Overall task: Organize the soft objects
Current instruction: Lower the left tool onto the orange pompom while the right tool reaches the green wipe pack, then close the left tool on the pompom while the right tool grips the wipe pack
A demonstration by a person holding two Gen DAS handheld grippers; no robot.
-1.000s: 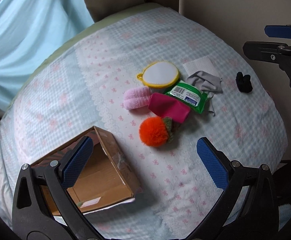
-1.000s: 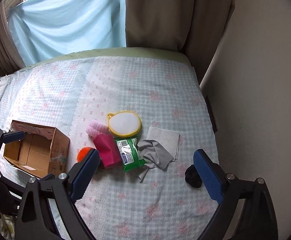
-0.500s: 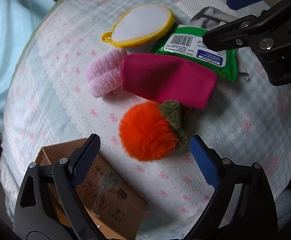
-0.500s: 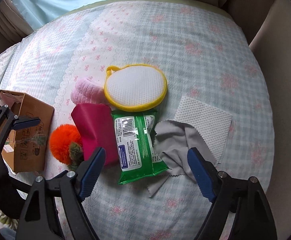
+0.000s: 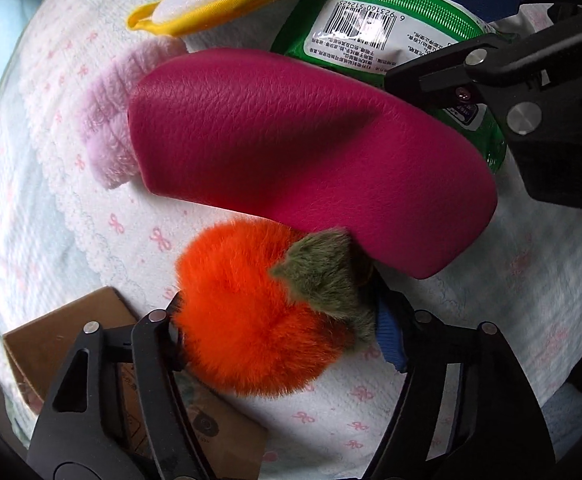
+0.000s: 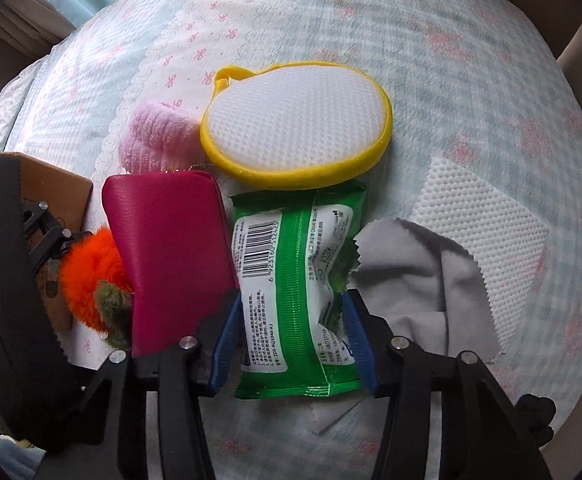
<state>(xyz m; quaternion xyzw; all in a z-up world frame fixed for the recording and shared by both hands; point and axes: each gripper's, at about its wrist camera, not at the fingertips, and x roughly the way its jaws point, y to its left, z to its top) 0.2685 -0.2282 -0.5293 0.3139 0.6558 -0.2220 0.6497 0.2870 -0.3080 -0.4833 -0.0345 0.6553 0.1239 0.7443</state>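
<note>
Fur is the nearest worry: the left gripper (image 5: 279, 316) has its jaws closed in around the orange pompom (image 5: 251, 320), pads sunk into the pile, so it may pinch only fluff and slip free on lifting. Its green tuft touches the magenta pouch (image 5: 311, 152), which could drag along. Beside it, the right gripper (image 6: 291, 340) has squeezed its jaws onto the green wipes pack (image 6: 291, 280), buckling the film; the grey cloth (image 6: 419, 280) partly underneath may snag. Both tools work close together and could collide. Behind the left gripper the cardboard box (image 5: 63, 332) sits near. Farther off, beyond the yellow-rimmed pad (image 6: 297, 120), the bedspread (image 6: 411, 20) offers open room.
</note>
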